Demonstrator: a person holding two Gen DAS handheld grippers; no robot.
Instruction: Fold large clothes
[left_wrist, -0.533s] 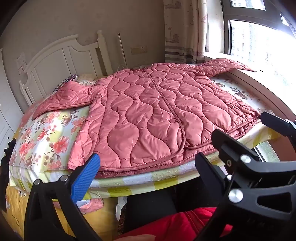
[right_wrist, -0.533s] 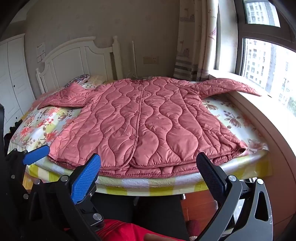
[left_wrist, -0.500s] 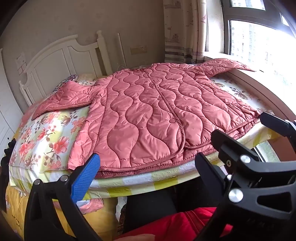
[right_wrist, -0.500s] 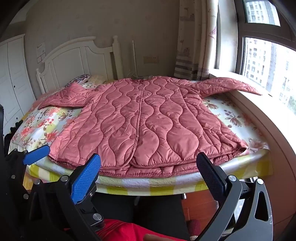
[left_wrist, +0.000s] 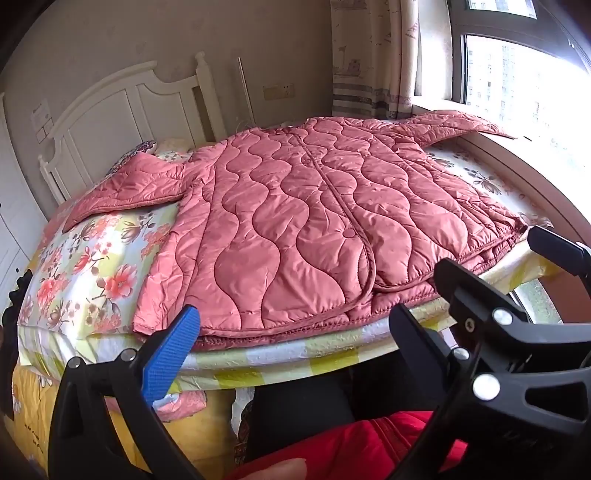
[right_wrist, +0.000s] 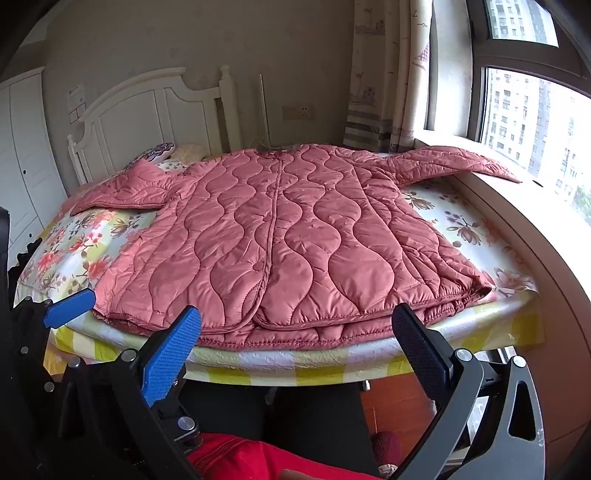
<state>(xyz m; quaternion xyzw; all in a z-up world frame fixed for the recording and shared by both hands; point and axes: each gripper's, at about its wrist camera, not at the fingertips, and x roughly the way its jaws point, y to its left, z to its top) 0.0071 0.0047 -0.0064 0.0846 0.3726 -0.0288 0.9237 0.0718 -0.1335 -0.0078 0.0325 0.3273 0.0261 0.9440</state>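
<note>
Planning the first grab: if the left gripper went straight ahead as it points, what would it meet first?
Probably the near hem of the pink quilted jacket on the floral-sheeted bed. The open left gripper holds nothing; depth is uncertain.

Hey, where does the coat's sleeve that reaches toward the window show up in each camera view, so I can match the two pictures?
Left wrist view: the window-side sleeve lies upper right, its cuff on the sill, above the other gripper's black fingers.
Right wrist view: the same sleeve lies right of centre, cuff end resting on the sill below the window.
Shared landmark: the white headboard, upper left in both.
</note>
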